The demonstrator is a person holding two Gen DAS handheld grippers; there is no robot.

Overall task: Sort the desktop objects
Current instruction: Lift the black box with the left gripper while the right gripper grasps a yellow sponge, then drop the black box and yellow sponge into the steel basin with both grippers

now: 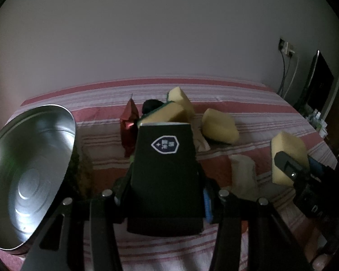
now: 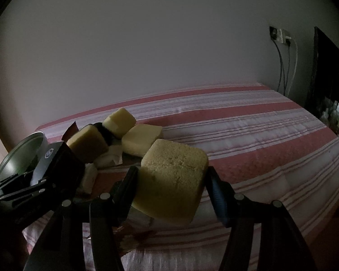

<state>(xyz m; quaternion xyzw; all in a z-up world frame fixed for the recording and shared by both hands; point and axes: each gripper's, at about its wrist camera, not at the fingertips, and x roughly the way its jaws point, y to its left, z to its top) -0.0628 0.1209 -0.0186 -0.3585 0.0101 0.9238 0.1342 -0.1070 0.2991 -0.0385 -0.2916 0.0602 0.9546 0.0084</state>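
My left gripper (image 1: pixel 165 180) is shut on a black box with a shield crest (image 1: pixel 166 169), held above the striped cloth. The same box (image 2: pixel 56 160) appears at the left of the right wrist view. My right gripper (image 2: pixel 171 178) is shut on a yellow sponge (image 2: pixel 171 178), lifted off the surface; that sponge (image 1: pixel 287 155) shows at the right of the left wrist view. Behind lie three more yellow sponges (image 1: pixel 219 126) (image 1: pixel 180 100) (image 1: pixel 162 116), a red foil packet (image 1: pixel 128 126) and a black object (image 1: pixel 151 106).
A round metal tin (image 1: pixel 27 176) stands tilted at the left, close to the left gripper. A white crumpled wrapper (image 1: pixel 244 174) lies between the grippers. The red-and-white striped cloth (image 2: pixel 260 135) stretches right. A wall socket with cables (image 2: pixel 280 36) and bottles (image 2: pixel 336 117) are at far right.
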